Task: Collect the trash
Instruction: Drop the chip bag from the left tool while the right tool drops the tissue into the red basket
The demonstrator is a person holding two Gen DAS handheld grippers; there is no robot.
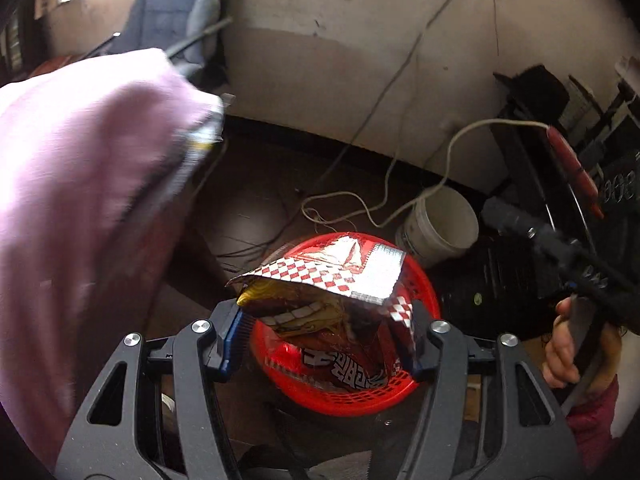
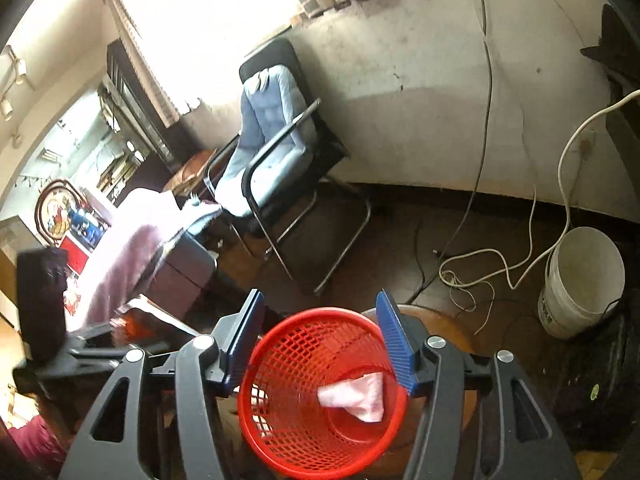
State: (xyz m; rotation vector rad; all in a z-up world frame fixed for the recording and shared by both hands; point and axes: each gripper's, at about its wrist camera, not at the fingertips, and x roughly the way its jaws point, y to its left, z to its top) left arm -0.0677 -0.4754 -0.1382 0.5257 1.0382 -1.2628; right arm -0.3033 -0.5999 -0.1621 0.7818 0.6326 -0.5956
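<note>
Trash lay in the red mesh basket [image 2: 320,392]: a crumpled pink wrapper [image 2: 358,396] against its inner wall. Above its rim, the left gripper [image 1: 326,340] pinched a snack bag [image 1: 332,304] between its pads. The right gripper [image 2: 320,344] stood spread, empty, over the basket. A white bucket [image 2: 580,284] sat well apart on bare dark floor [image 2: 380,240].

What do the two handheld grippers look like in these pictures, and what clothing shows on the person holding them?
Both the left gripper and right gripper have matt black linkage arms with triangular cut-outs and silver round pivot bolts. Their fingers carry ribbed blue pads. A magenta sleeve shows at the person's wrist.
</note>
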